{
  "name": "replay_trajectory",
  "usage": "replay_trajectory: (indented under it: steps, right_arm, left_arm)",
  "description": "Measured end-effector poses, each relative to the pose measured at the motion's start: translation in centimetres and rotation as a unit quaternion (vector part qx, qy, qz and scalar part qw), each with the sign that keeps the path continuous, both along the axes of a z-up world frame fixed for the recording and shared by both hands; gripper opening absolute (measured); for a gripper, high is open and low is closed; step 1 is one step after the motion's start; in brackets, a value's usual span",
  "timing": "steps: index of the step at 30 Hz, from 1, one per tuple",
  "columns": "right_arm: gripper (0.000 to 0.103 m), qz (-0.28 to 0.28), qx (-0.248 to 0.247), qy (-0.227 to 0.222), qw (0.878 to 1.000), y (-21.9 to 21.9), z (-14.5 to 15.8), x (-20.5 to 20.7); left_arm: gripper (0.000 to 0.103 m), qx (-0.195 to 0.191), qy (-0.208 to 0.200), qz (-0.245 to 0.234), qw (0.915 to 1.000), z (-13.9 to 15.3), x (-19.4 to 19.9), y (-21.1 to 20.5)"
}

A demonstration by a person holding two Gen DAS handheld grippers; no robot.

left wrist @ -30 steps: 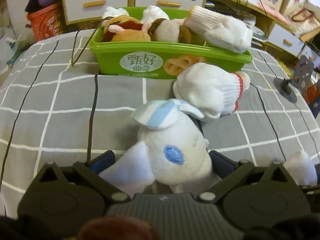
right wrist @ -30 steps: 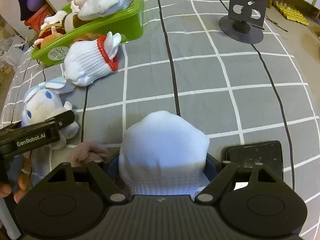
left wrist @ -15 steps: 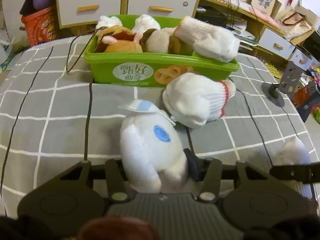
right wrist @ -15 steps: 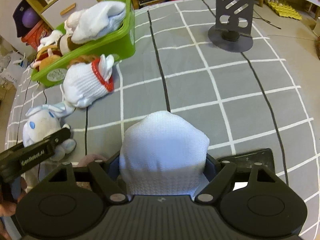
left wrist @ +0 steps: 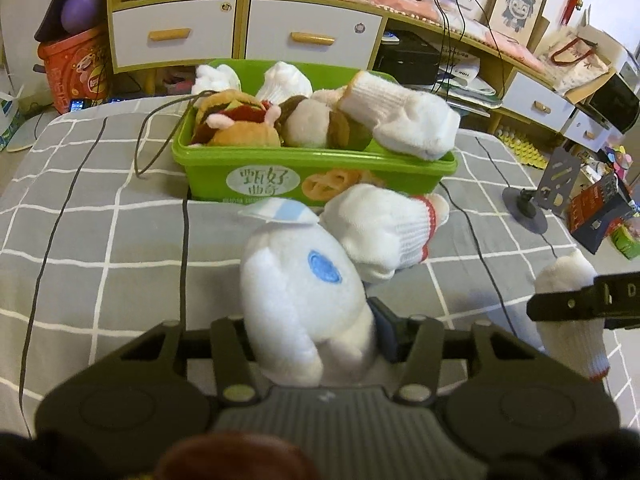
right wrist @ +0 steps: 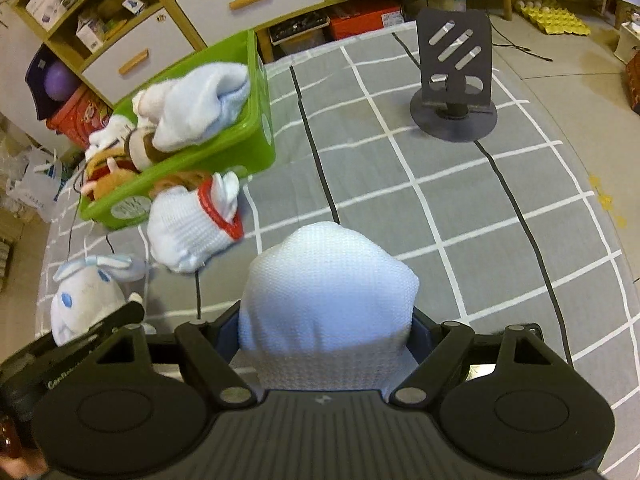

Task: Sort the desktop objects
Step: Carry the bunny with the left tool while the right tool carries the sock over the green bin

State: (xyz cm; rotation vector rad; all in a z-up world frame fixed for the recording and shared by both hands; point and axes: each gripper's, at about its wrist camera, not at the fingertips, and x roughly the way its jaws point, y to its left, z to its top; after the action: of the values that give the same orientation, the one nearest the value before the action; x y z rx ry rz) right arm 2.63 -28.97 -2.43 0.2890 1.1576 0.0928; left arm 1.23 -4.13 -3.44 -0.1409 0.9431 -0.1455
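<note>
My left gripper (left wrist: pixel 316 332) is shut on a white plush rabbit (left wrist: pixel 300 296) with a blue eye and striped ear, held above the bed. My right gripper (right wrist: pixel 326 332) is shut on a white knitted glove (right wrist: pixel 328 288), also lifted; it shows at the right of the left wrist view (left wrist: pixel 568 292). A green bin (left wrist: pixel 312 176) holds plush toys and a white glove (left wrist: pixel 404 120). Another white glove with a red cuff (left wrist: pixel 384 228) lies on the bed against the bin's front. The right wrist view shows the bin (right wrist: pixel 224 160), that glove (right wrist: pixel 192 228) and the rabbit (right wrist: pixel 84 304).
The bed has a grey checked cover (left wrist: pixel 100 248) with dark cables (left wrist: pixel 184 240) across it. A black phone stand (right wrist: pixel 454 92) stands at the far right of the bed. White drawers (left wrist: pixel 312 38) and an orange box (left wrist: pixel 76 68) stand behind the bed.
Both grippers have risen with their loads. The left gripper closed on the rabbit and lifted it off the bed; the right carries its glove higher, toward the bin.
</note>
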Motion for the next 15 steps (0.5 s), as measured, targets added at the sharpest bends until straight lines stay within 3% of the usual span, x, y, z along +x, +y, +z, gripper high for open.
replay_trajectory:
  steps: [15]
  right_arm:
    - [0.080,-0.051,0.047,-0.036,0.997,0.3,3.0,3.1]
  left_arm:
    - [0.047,-0.028,-0.042,-0.006,0.9987,4.6,1.6,0.3]
